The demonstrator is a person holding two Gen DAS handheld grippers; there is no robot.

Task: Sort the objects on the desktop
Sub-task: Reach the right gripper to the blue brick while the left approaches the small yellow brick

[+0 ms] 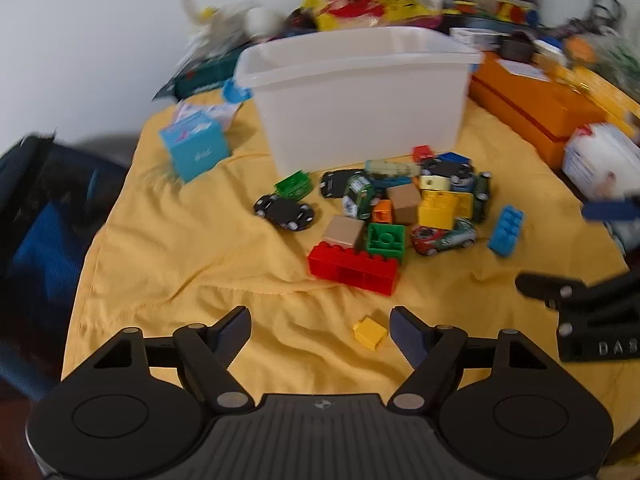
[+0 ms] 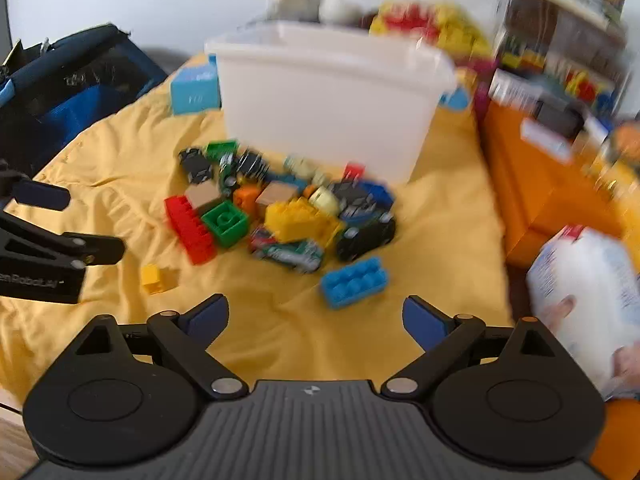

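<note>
Left gripper hangs with jaws apart and empty; a small yellow brick lies just beside its right finger, nearest the cloth's front edge. Take that first, squarely. The pile sits mid-cloth before the bin. Right gripper, likewise spread and empty, is nearest the blue brick.

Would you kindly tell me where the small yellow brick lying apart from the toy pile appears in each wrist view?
Left wrist view: small yellow brick at lower centre, just ahead of the open left gripper.
Right wrist view: lower left, near the red brick.
Shared landmark: the white bin behind the pile.
</note>
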